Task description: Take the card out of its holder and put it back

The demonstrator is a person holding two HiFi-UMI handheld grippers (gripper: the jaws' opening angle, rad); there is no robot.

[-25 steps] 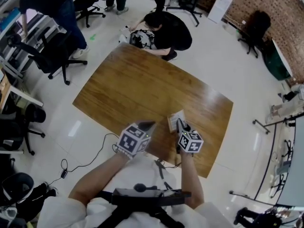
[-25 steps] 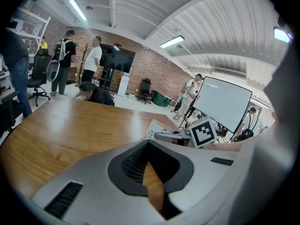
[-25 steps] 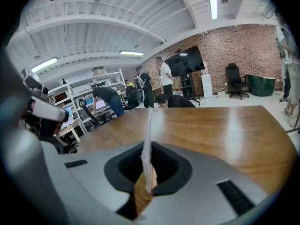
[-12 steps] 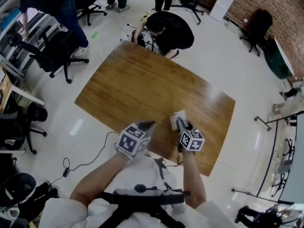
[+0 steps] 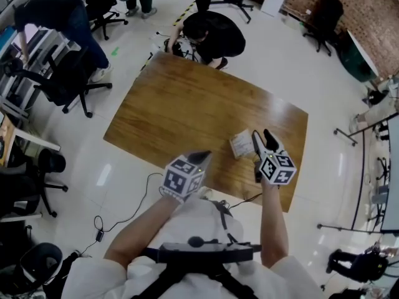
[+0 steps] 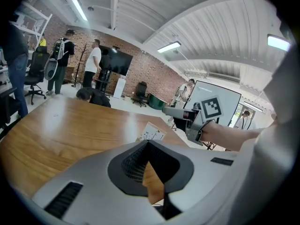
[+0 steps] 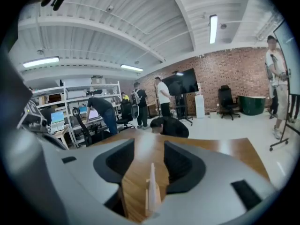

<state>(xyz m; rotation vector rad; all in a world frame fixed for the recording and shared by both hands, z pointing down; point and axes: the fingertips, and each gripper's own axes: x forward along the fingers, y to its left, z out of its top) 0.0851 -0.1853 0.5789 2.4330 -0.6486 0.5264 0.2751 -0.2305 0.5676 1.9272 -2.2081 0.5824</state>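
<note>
A white printed card [image 5: 242,145] stands upright in its small wooden holder [image 7: 149,206] on the brown table [image 5: 187,98], near the front right. In the right gripper view the card [image 7: 151,182] shows edge-on in the gap between the jaws. My right gripper [image 5: 262,136] is opening, and its pads stand clear of the card on both sides. My left gripper [image 5: 204,157] hovers at the table's near edge, left of the card, shut on nothing. From the left gripper [image 6: 147,143] view, the card [image 6: 151,133] and the right gripper [image 6: 169,111] lie ahead.
A person in black [image 5: 209,36] crouches at the table's far edge, with others standing beyond. Office chairs [image 5: 62,80] stand to the left. A cable [image 5: 134,192] runs over the floor by the near left edge. A metal stand [image 5: 349,136] is at the right.
My right gripper's jaws have spread apart and let go of the card, which now stands in its holder. The head view has shifted a little; the left gripper has kept its place.
</note>
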